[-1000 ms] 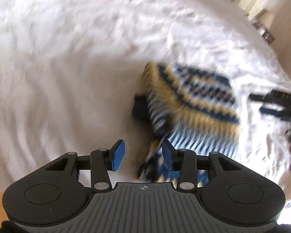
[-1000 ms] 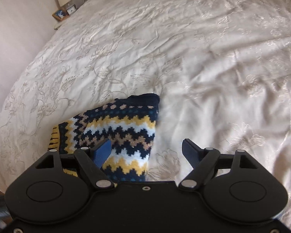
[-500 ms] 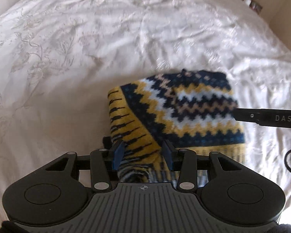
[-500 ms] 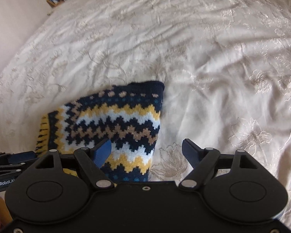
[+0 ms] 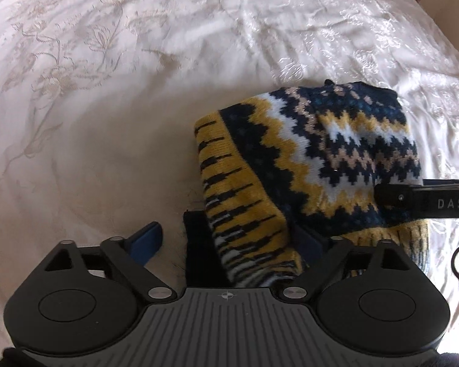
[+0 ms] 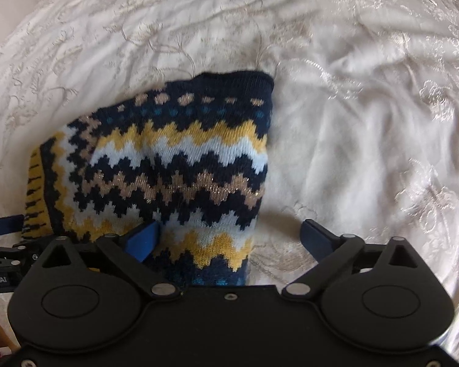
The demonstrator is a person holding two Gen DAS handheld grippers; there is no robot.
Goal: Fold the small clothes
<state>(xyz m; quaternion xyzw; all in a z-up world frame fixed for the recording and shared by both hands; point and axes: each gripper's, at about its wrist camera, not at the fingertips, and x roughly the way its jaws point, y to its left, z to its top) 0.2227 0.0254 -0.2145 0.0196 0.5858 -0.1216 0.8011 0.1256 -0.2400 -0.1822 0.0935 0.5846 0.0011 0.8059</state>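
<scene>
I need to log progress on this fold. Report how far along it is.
Done: the zigzag-knit sweater lies doubled over on the white bedspread. In hand: nothing; the left gripper and right gripper have just been opening, fabric between the fingers but not pinched. Left: probably squaring the loose yellow-striped edge.
</scene>
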